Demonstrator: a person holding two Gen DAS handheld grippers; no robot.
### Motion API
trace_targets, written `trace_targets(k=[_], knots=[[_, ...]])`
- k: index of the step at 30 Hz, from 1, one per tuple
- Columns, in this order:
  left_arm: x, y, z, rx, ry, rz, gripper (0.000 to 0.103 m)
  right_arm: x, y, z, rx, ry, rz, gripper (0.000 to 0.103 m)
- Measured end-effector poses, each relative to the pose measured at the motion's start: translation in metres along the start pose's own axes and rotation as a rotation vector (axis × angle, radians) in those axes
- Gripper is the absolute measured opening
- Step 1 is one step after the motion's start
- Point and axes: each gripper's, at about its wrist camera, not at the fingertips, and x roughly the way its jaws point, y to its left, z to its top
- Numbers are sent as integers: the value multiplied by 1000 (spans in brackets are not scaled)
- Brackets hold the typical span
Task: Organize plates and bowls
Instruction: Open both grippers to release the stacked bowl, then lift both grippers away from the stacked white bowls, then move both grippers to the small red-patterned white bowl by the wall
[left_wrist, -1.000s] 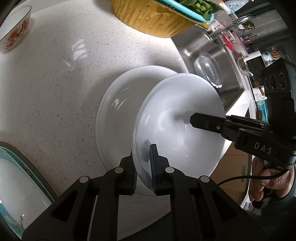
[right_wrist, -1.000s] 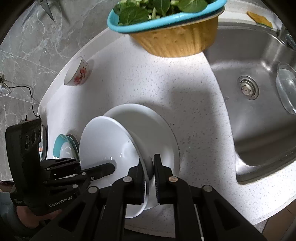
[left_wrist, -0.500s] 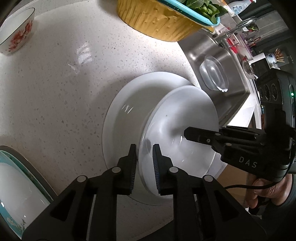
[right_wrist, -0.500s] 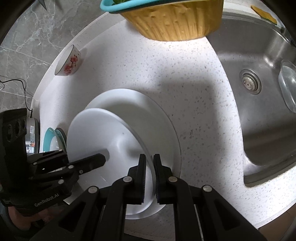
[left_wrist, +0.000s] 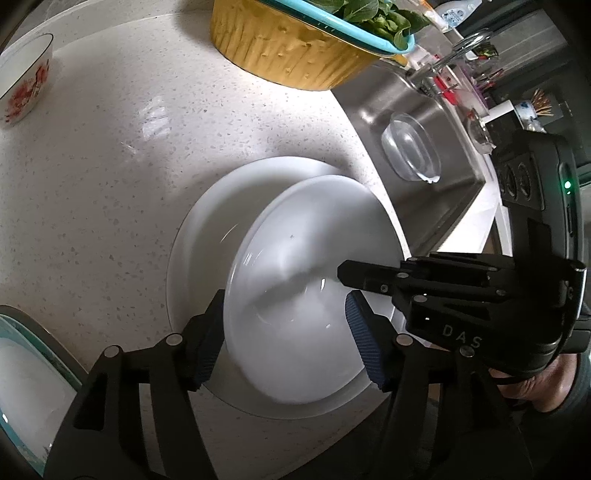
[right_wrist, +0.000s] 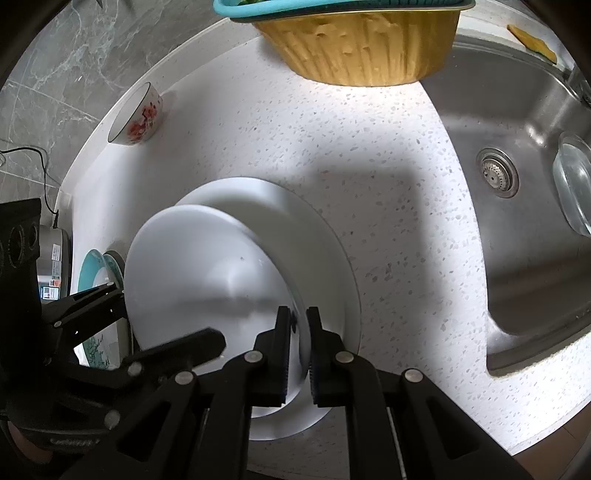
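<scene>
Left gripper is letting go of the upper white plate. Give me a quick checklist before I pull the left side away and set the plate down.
1. Left gripper jaws opening, pads off the upper white plate, rim between them: ok.
2. Right gripper shut on the plate's rim: ok.
3. Upper plate centred over the lower white plate: not ok, tilted and offset.
4. Upper plate's far edge resting on the lower plate: cannot tell.
5. Countertop bare around the stack: ok.
6. Floral bowl well away: ok.

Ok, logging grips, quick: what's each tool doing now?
Left tool: opening, the upper plate between its pads, unpressed.
Right tool: shut on that plate's rim.
</scene>
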Motion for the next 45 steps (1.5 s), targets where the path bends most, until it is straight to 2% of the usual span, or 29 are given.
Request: trace_targets(k=[5, 9, 13, 18, 21, 24, 25, 26, 29, 32, 34, 38, 42, 45], knots=[[-8, -2, 0, 9, -28, -24, 77, -2, 1, -2, 6, -5, 1, 12], [-22, 3, 3, -3, -73, -8, 90, -8, 1, -3, 4, -22, 14, 19], [-29, 7, 5, -24, -87, -29, 90, -15, 3, -3, 1, -42, 26, 29], [-31, 7, 3, -27, -79, -36, 90, -18, 3, -1, -1, -46, 29, 31], [-36, 7, -1, -28, -87, -47, 90, -26, 1, -1, 8, -56, 29, 42], [-51, 14, -3, -45, -102, -74, 90, -39, -4, 0, 17, -77, 40, 43], [-57, 18, -3, -53, -112, -83, 90, -46, -5, 1, 18, -92, 43, 49], [-66, 25, -1, -69, -131, -97, 90, -52, -6, 2, 20, -107, 56, 58], [-95, 48, 7, -110, -193, -106, 90, -80, -3, 8, 22, -209, 172, 76], [-132, 86, 19, -154, -271, -53, 90, -105, 6, 18, -8, -332, 291, 95], [-151, 108, 26, -183, -296, -31, 90, -114, 17, 28, -39, -371, 362, 103], [-187, 147, 46, -184, -335, 16, 94, -110, 48, 58, -98, -325, 401, 103], [-207, 188, 73, -187, -324, 53, 95, -103, 80, 91, -123, -303, 418, 103], [-207, 227, 91, -208, -303, 64, 97, -93, 106, 123, -126, -271, 375, 103]])
